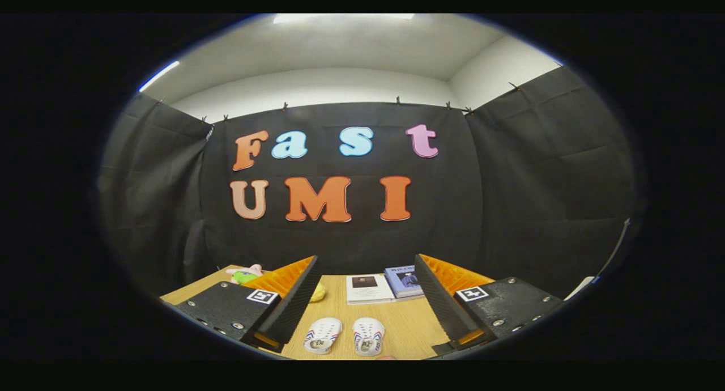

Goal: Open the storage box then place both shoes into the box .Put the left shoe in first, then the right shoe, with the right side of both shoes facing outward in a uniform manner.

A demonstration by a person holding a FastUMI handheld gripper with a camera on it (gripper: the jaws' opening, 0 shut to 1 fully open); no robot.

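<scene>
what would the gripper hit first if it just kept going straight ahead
Likely the white book lying on the table beyond the open gripper; the two shoes sit lower, between the fingers. Depth is hard to judge, so it might pass above.

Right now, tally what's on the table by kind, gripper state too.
Shoes: 2 (left shoe, right shoe), side by side between the fingers
Books: 2 (white book, blue book)
Soft toys: 2 (green-pink toy, yellow toy)
Total: 6
Gripper: open, holding nothing.
</scene>
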